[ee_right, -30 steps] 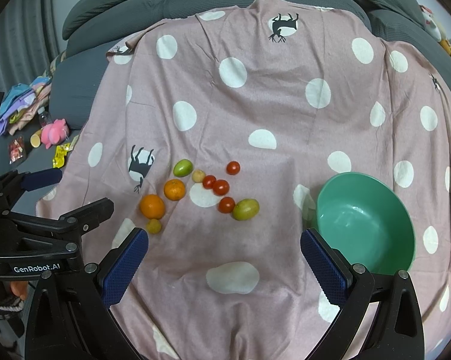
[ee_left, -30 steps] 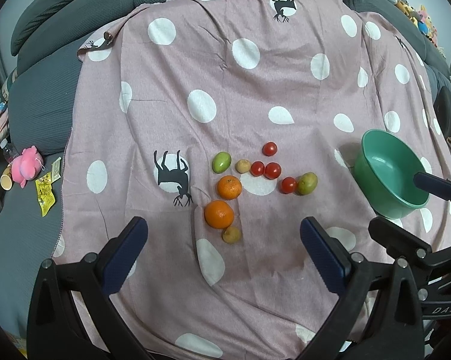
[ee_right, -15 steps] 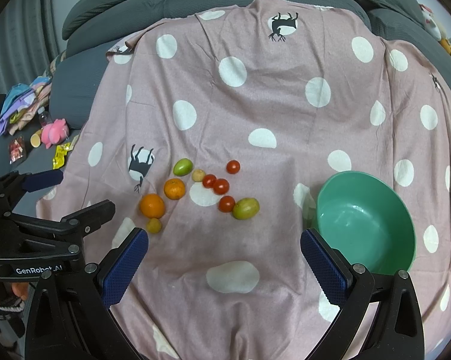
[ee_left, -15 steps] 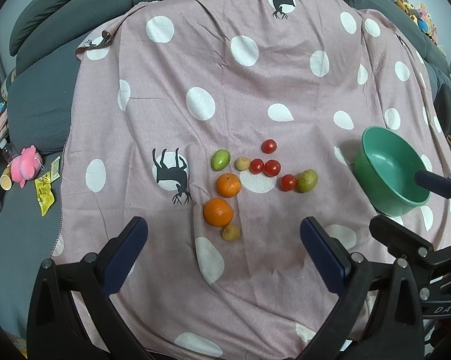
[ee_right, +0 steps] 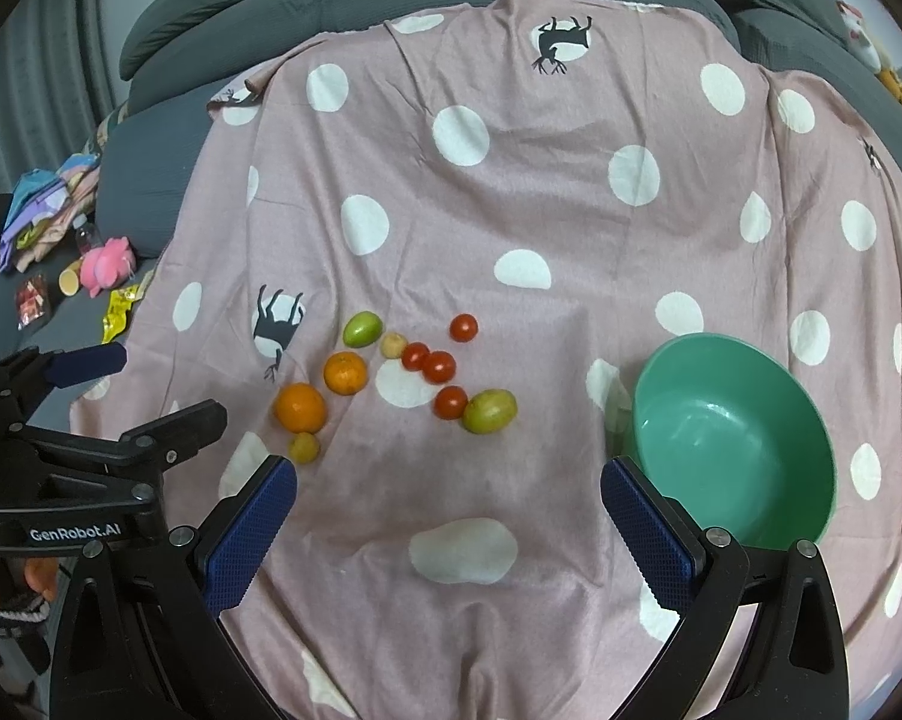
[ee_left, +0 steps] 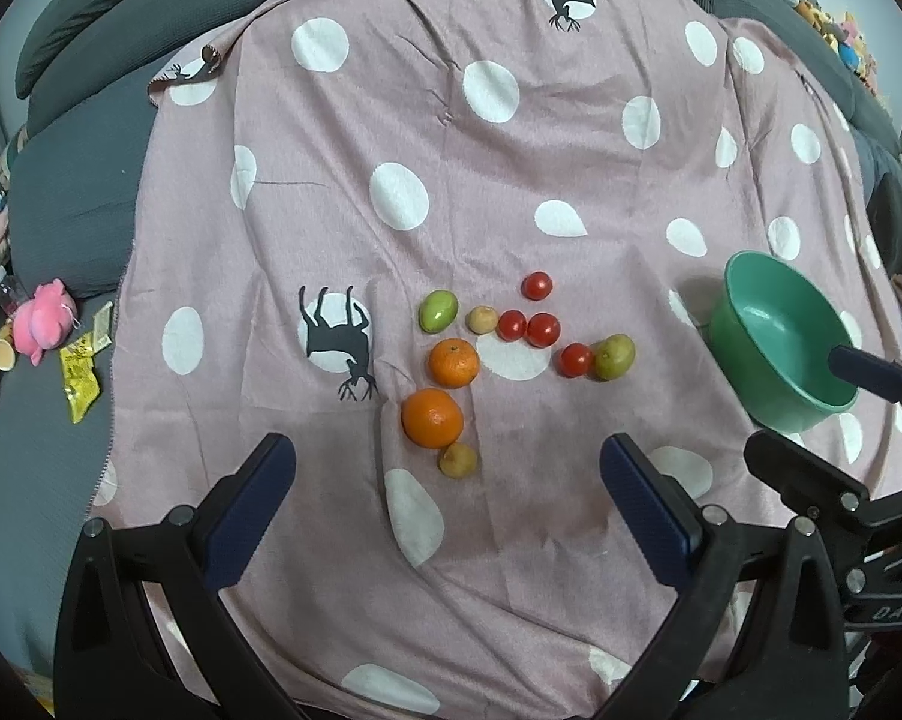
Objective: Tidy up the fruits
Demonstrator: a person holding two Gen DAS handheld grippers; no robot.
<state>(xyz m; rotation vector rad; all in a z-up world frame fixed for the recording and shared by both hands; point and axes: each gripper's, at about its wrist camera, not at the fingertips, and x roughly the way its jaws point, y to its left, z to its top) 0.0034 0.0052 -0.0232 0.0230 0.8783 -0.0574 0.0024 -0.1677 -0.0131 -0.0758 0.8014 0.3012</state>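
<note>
Fruits [ee_left: 448,362] beside partly hidden bowl [ee_left: 751,324]

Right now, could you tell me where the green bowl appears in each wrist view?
Left wrist: green bowl at the right edge, behind the right gripper's finger.
Right wrist: green bowl lower right, beside the right-hand pad.
Shared landmark: the greenish fruit touching a tomato, left of the bowl.

mid-frame on the cloth: four red tomatoes [ee_left: 537,286], two oranges [ee_left: 432,418], two green fruits [ee_left: 437,311], two small yellowish fruits [ee_left: 457,459]; one green bowl [ee_left: 751,333] at right.
</note>
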